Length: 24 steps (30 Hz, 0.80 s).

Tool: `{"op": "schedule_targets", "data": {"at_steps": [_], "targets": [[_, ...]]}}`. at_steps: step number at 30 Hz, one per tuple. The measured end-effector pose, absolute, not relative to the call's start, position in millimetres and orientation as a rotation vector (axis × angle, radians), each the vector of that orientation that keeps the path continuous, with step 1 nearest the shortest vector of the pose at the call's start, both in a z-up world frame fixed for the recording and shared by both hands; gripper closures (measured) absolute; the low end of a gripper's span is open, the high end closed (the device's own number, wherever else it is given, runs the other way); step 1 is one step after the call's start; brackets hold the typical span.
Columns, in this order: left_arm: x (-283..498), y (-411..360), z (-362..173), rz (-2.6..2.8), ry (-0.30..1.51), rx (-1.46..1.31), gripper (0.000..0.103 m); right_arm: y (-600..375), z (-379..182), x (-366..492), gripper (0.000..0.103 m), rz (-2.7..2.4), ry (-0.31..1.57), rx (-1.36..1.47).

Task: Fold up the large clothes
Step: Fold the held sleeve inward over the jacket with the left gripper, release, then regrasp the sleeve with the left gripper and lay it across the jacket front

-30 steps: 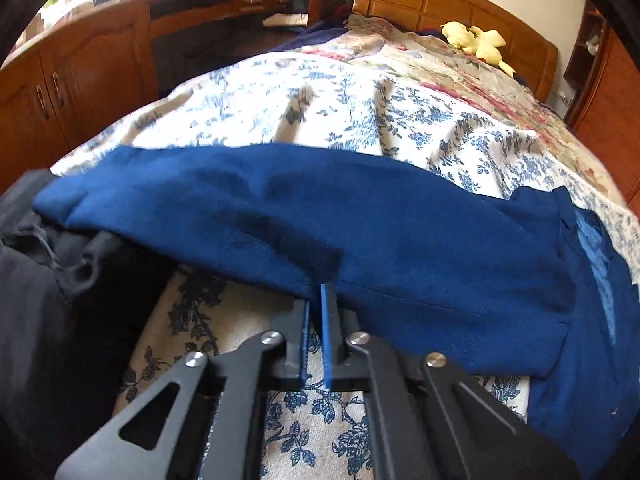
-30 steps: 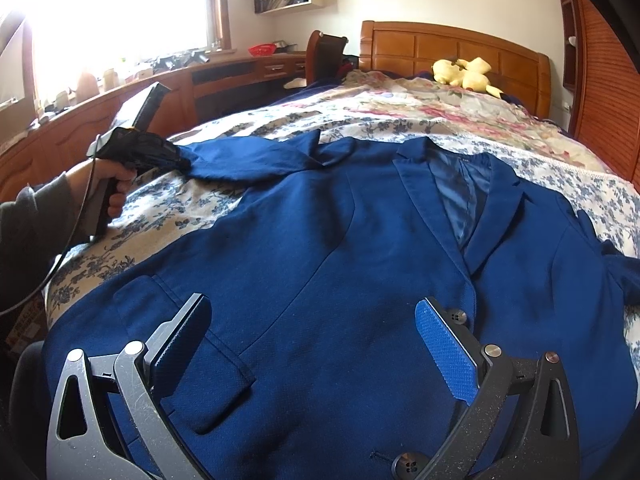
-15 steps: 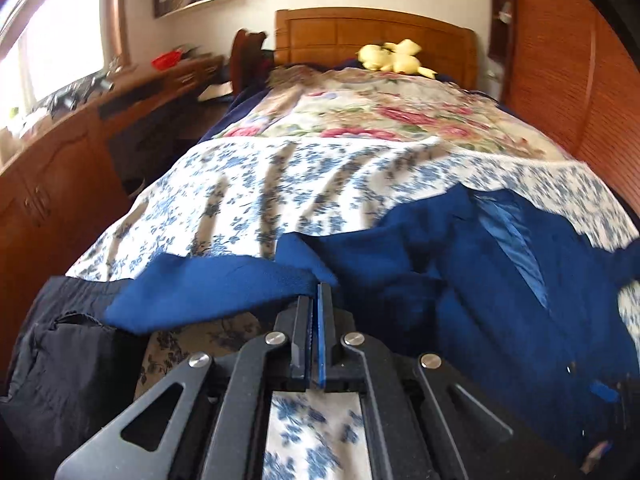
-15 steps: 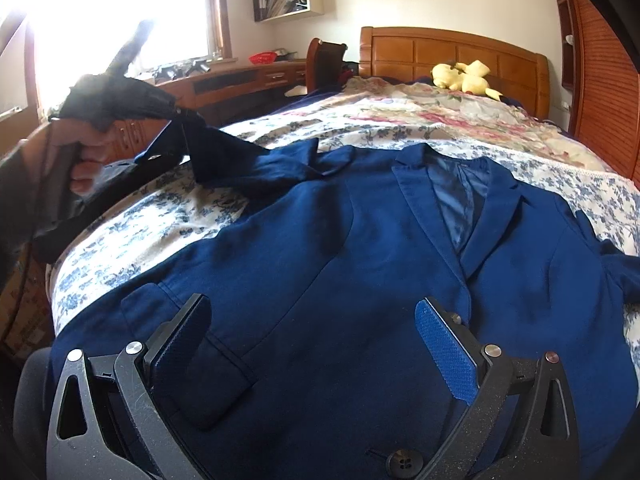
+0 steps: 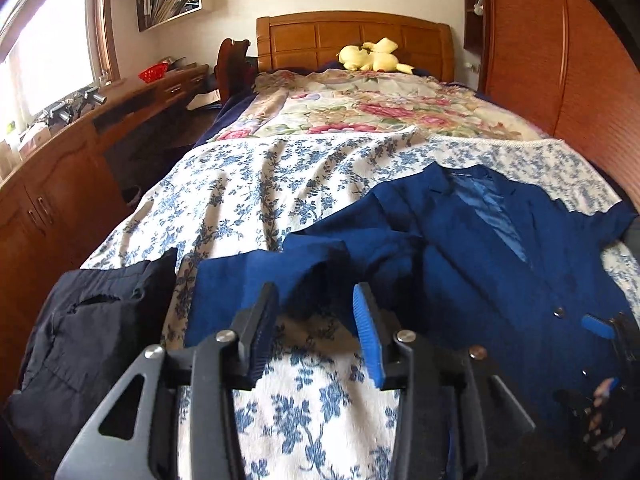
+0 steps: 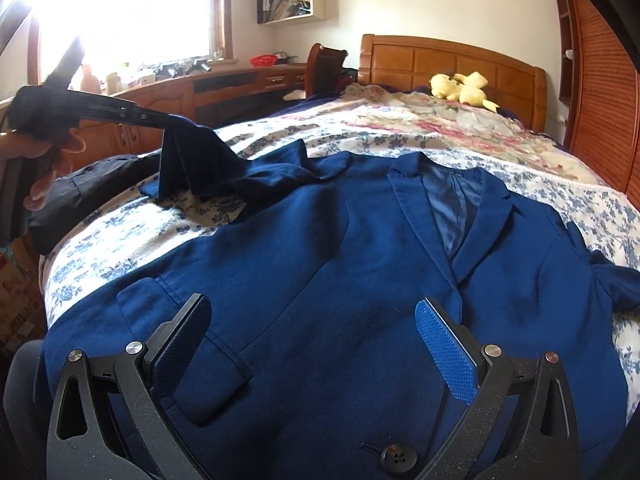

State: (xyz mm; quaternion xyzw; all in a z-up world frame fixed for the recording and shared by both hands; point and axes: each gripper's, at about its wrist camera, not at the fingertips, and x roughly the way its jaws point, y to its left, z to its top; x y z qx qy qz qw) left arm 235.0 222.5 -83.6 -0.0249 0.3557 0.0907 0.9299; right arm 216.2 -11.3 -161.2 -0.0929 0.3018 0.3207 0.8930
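- The navy-blue woven suit jacket (image 6: pixel 320 280) lies front-up on the blue-flowered white bedspread (image 5: pixel 256 184); its sleeve (image 5: pixel 256 280) is crumpled at the near left.
- The left gripper (image 5: pixel 316 320) is spread apart; the sleeve lies just beyond its fingertips.
- The right gripper (image 6: pixel 316 336) gapes wide above the jacket's near hem, empty.

Navy blazer (image 6: pixel 320 300) lay face-up, buttoned, collar twd headboard, flap pocket near cam. One sleeve (image 6: pixel 208 160) hung lifted off the bed, other sleeve (image 6: pixel 612 280) crumpled at far side.
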Motion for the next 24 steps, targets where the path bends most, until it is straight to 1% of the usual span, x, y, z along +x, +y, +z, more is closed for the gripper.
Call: {"op": "schedule_targets", "data": {"at_steps": [1,2,3,4,8,15,24], "targets": [[227.8,225.1,-83.4,0.188,0.72,-0.056,0.06,-11.5,-162.1,215.9,0.0,0.666,0.626,-0.195],[222.9,226.2,-84.2,0.184,0.714,-0.06,0.053,-11.4,-162.1,216.1,0.0,0.666,0.626,-0.197],[219.4,228.4,-85.3,0.185,0.71,-0.063,0.049,-11.2,-162.3,215.7,0.0,0.666,0.626,-0.199],[218.4,229.7,-87.3,0.191,0.709,-0.062,0.048,-10.9,-162.4,215.6,0.0,0.666,0.626,-0.201],[222.2,250.7,-107.7,0.248,0.747,-0.054,0.048,-10.7,-162.6,215.7,0.0,0.666,0.625,-0.199],[239.8,301.5,-158.8,0.351,0.833,-0.137,0.048,-10.0,-163.4,215.4,0.0,0.667,0.628,-0.202],[257.5,327.0,-190.1,0.415,0.866,-0.176,0.048,-9.7,-165.9,217.3,0.0,0.678,0.646,-0.205]]}}
